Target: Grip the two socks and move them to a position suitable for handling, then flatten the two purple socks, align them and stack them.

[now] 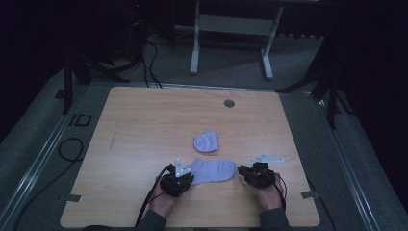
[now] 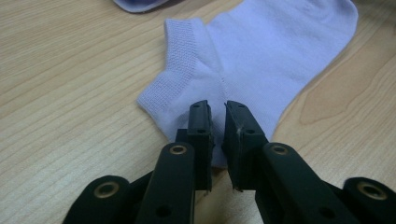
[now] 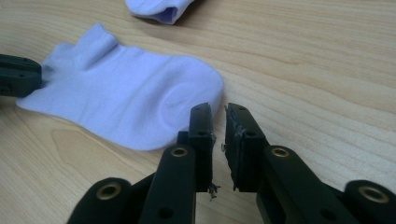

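A pale lilac ankle sock (image 1: 214, 170) lies flat on the wooden table (image 1: 144, 130), cuff to the left and toe to the right. My left gripper (image 1: 182, 180) is at its heel end. In the left gripper view the jaws stand over the heel (image 2: 243, 70) with only a slit between the fingertips (image 2: 199, 116), and no fabric bunches up between them. My right gripper (image 1: 251, 172) sits just off the toe (image 3: 196, 88). It is shut, with bare wood under its narrow gap. A second lilac sock (image 1: 206, 141), folded over, lies just beyond.
A small metal grommet (image 1: 229, 103) is set into the far part of the table. A grey three-cornered plate (image 1: 267, 158) lies beside the right gripper. Tape tabs (image 1: 72, 198) mark the near corners. Dark stands and cables surround the table.
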`<state>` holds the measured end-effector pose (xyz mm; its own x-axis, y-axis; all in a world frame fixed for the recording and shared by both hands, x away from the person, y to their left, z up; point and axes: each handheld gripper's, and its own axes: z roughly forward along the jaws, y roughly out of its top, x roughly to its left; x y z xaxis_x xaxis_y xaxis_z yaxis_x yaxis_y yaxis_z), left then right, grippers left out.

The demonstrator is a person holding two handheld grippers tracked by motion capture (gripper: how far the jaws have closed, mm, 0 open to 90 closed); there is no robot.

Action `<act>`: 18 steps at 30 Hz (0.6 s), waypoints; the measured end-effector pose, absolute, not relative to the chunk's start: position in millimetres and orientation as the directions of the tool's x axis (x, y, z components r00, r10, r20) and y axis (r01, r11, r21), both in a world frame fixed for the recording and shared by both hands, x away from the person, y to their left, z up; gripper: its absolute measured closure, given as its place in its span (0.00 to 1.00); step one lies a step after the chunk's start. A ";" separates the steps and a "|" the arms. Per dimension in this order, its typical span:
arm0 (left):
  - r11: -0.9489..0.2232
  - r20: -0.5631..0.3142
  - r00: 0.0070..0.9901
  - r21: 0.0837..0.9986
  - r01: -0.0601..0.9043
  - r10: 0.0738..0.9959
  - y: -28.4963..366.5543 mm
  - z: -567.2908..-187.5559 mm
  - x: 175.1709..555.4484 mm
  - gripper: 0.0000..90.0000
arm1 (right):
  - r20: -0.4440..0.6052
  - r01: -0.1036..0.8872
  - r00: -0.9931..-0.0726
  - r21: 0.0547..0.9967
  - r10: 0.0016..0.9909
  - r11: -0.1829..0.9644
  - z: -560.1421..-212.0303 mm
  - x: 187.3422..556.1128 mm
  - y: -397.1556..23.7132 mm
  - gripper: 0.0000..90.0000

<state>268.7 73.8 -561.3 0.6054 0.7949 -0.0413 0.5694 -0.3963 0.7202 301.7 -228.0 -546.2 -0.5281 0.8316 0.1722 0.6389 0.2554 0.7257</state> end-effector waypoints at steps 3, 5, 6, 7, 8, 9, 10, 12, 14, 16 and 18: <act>-0.390 -0.041 0.600 0.724 0.569 0.799 74.9 -560.5 268.1 0.86 | 0.164 0.635 -0.530 0.726 0.832 0.262 -546.3 301.0 -227.7 0.87; -0.385 -0.042 0.596 0.727 0.569 0.802 76.4 -559.3 268.1 0.85 | 0.163 0.629 -0.533 0.733 0.831 0.260 -544.1 300.5 -227.9 0.86; -0.382 -0.043 0.595 0.729 0.569 0.803 77.3 -558.5 268.2 0.85 | 0.162 0.625 -0.535 0.736 0.829 0.260 -542.6 300.4 -227.8 0.86; -0.380 -0.043 0.593 0.730 0.568 0.804 78.3 -557.6 268.5 0.84 | 0.159 0.620 -0.538 0.739 0.828 0.262 -541.1 300.5 -227.6 0.86; -0.380 -0.042 0.593 0.730 0.568 0.804 79.2 -556.8 268.9 0.84 | 0.157 0.617 -0.543 0.741 0.825 0.265 -539.6 301.0 -227.5 0.85; -0.377 -0.044 0.591 0.731 0.568 0.806 80.1 -556.3 269.2 0.83 | 0.157 0.615 -0.546 0.743 0.823 0.266 -538.2 301.6 -227.1 0.85; -0.375 -0.045 0.590 0.732 0.568 0.806 80.9 -556.0 269.7 0.83 | 0.157 0.612 -0.548 0.744 0.821 0.267 -537.0 302.4 -226.5 0.85; -0.380 -0.044 0.592 0.728 0.571 0.805 82.3 -555.6 270.5 0.82 | 0.153 0.608 -0.560 0.743 0.814 0.278 -534.9 304.1 -224.0 0.84; -0.383 -0.041 0.592 0.727 0.570 0.805 83.1 -554.7 271.0 0.81 | 0.147 0.603 -0.572 0.743 0.807 0.291 -531.9 305.4 -219.4 0.85; -0.383 -0.040 0.593 0.728 0.569 0.805 84.0 -553.5 271.4 0.81 | 0.138 0.594 -0.585 0.744 0.799 0.307 -528.7 307.4 -215.1 0.84; -0.383 -0.037 0.592 0.729 0.567 0.805 85.8 -552.3 271.9 0.81 | 0.128 0.585 -0.601 0.743 0.789 0.325 -524.1 311.2 -209.6 0.85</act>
